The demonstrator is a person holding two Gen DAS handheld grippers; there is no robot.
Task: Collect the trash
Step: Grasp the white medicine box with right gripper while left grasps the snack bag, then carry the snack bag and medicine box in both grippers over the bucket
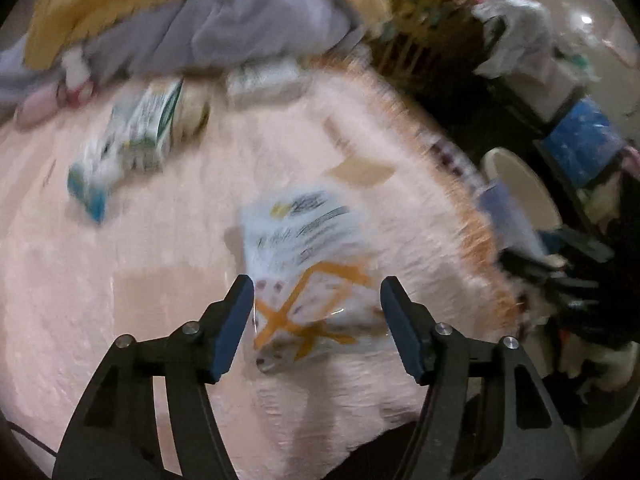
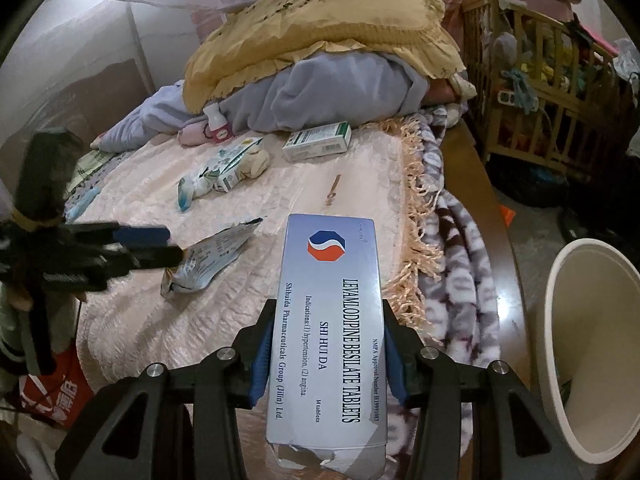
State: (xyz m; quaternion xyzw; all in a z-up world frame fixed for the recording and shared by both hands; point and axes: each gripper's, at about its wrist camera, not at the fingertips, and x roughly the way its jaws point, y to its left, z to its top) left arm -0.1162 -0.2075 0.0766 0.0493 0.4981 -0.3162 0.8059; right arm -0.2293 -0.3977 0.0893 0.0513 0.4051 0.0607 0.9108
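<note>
We see a bed w/ pink bedspread point(image 2: 132, 320), yellow pillow point(image 2: 320, 28) at far end, wooden crib point(image 2: 540, 92) far right, dim floor point(image 2: 532, 232) on right.

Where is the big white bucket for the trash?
In the right wrist view the white bucket stands on the floor at the far right, beside the bed's edge and the patterned blanket, right of the held tablet box.
</note>
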